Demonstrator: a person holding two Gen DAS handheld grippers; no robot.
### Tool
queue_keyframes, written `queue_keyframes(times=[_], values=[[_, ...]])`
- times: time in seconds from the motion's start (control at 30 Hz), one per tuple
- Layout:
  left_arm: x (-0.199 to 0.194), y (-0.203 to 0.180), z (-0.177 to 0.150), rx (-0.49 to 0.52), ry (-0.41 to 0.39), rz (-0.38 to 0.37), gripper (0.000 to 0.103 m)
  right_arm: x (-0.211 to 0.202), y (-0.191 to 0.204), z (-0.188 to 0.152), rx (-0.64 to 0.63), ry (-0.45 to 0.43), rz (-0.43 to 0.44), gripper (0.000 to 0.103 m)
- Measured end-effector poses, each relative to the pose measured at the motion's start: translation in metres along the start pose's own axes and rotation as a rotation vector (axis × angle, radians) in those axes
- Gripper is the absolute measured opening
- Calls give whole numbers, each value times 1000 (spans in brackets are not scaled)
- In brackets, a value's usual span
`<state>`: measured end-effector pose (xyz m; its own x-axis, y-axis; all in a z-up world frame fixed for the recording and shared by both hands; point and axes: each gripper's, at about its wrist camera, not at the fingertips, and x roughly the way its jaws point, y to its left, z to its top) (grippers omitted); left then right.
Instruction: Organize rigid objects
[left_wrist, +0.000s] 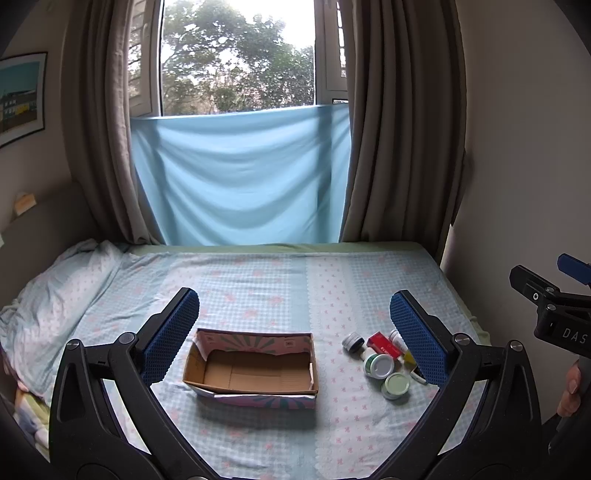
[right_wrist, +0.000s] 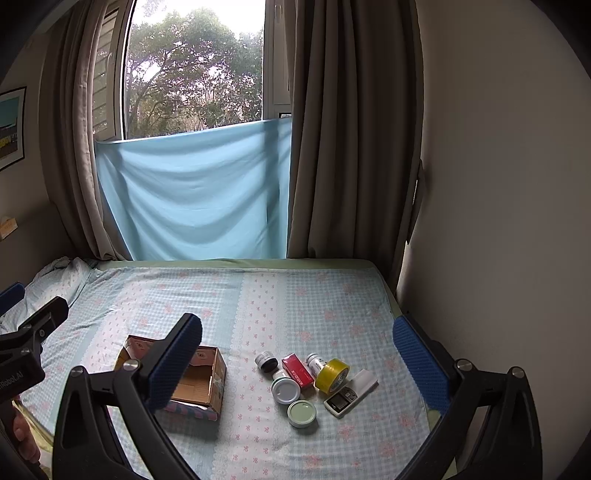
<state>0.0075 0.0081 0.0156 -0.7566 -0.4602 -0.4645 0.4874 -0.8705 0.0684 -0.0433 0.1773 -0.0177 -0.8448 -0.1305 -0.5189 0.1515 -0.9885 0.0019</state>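
Note:
An open, empty cardboard box (left_wrist: 255, 365) (right_wrist: 201, 384) lies on the bed. To its right is a cluster of small items: a dark jar (right_wrist: 266, 361), a red box (right_wrist: 297, 370), a white bottle (right_wrist: 316, 362), a yellow tape roll (right_wrist: 331, 374), a white-lidded jar (right_wrist: 285, 390), a green-lidded jar (right_wrist: 301, 413) and a small digital scale (right_wrist: 349, 395). My left gripper (left_wrist: 293, 328) is open and empty, held above the box. My right gripper (right_wrist: 297, 363) is open and empty, held above the cluster. It also shows at the right edge of the left wrist view (left_wrist: 546, 295).
The bed (right_wrist: 295, 295) has a blue checked sheet. A pillow (left_wrist: 55, 295) lies at the left. A wall (right_wrist: 498, 221) borders the bed on the right. Curtains and a blue cloth (left_wrist: 240, 177) hang behind the bed.

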Motion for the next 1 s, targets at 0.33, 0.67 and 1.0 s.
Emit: queue_keyframes(times=[0.33,0.67,1.0], values=[[4,0,0,-20,6,53,103,2,0,1,1,3,3,103],[40,-7,0,-54,94,86,103,22,-9,3,0,47,6,103],[136,-60,-32,-38,285,60,103,102,-75,-14,71,167,23,103]])
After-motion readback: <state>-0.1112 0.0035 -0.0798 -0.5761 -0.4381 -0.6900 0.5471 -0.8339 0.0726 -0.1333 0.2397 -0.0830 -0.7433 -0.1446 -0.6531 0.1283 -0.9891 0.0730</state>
